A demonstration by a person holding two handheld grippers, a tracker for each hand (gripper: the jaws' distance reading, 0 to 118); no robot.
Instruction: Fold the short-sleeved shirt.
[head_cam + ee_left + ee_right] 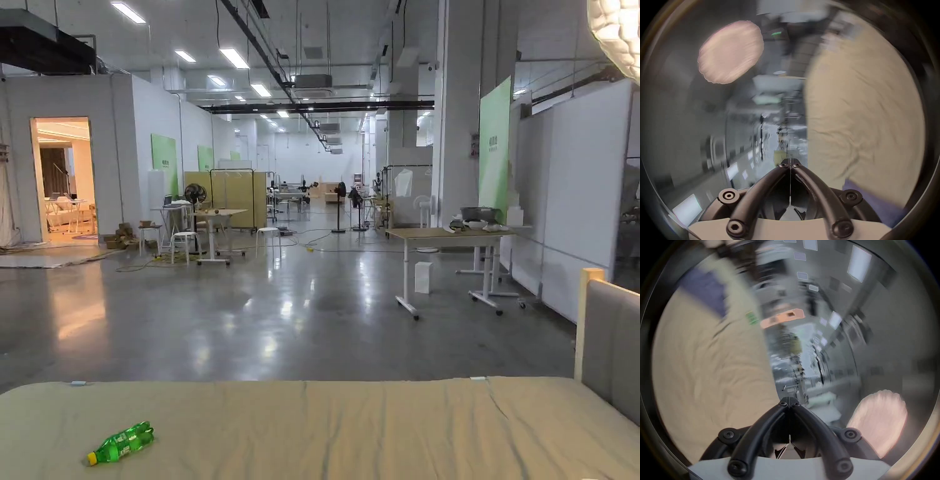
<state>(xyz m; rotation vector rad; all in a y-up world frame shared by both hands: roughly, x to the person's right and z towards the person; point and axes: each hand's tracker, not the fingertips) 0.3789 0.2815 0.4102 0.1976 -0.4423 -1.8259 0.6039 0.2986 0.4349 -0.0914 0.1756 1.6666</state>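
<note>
Progress: folding not begun, by my read; no shirt spread on the bed (350, 425).
Bottle (120, 443): green, lying on the bed's left side, seen from the head.
Left gripper (790, 164): tips pressed together, nothing between, bed alongside.
Purple cloth (851, 185): on the bed, possibly the shirt, too blurred.
Right gripper (788, 402): tips together too, empty.

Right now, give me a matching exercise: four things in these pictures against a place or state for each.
Things:
1. green bottle
2. left gripper
3. white box
4. headboard

Place or state:
A. upright at the bed's right end
B. lying on its side on the bed
C. shut, holding nothing
D. standing on the floor under a table

Pairs: 1-B, 2-C, 3-D, 4-A
</note>
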